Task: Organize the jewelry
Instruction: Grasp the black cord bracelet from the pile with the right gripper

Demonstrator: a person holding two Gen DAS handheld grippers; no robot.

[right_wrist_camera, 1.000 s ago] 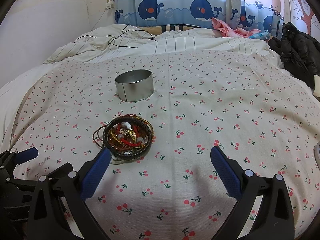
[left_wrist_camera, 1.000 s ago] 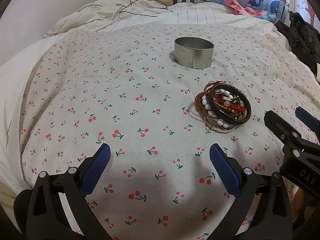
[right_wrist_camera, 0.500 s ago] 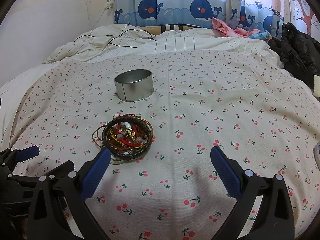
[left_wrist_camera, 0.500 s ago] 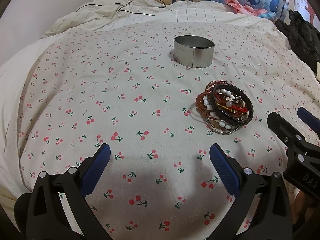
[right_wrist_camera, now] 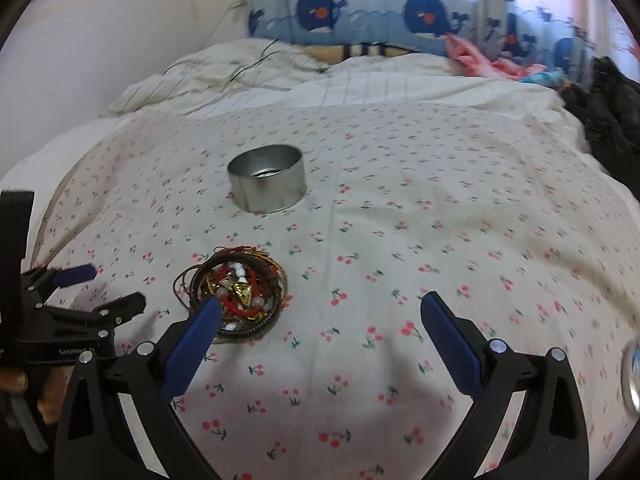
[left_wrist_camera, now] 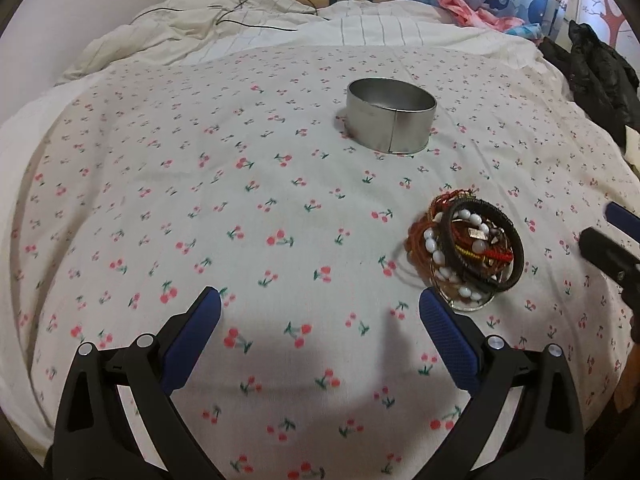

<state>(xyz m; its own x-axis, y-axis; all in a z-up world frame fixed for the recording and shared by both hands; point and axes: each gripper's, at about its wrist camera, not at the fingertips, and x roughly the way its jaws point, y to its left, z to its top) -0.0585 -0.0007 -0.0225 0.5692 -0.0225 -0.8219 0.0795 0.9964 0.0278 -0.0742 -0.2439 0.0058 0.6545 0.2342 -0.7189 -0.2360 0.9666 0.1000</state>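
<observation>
A tangled pile of bracelets [left_wrist_camera: 468,248], with white beads, red cord and dark bands, lies on the cherry-print bedspread [left_wrist_camera: 240,208]. Beyond it stands a round metal tin [left_wrist_camera: 391,120], open at the top. My left gripper [left_wrist_camera: 320,316] is open and holds nothing; the pile sits just past its right fingertip. In the right wrist view the pile of bracelets [right_wrist_camera: 238,292] lies at the tip of the left finger of my open right gripper [right_wrist_camera: 320,316], and the tin [right_wrist_camera: 266,184] stands farther back. The left gripper [right_wrist_camera: 80,300] shows at the left edge there.
Rumpled white bedding with a black cable [left_wrist_camera: 248,20] lies at the head of the bed. Dark clothing [left_wrist_camera: 600,72] is heaped at the right edge and pink fabric [right_wrist_camera: 480,64] lies below a whale-print curtain [right_wrist_camera: 360,12]. A shiny round object [right_wrist_camera: 634,376] peeks in at the right border.
Both grippers have moved forward and closer to the bracelet pile, which now sits lower and nearer the fingertips. The right view has tilted and shifted. Pile and tin have not moved.
</observation>
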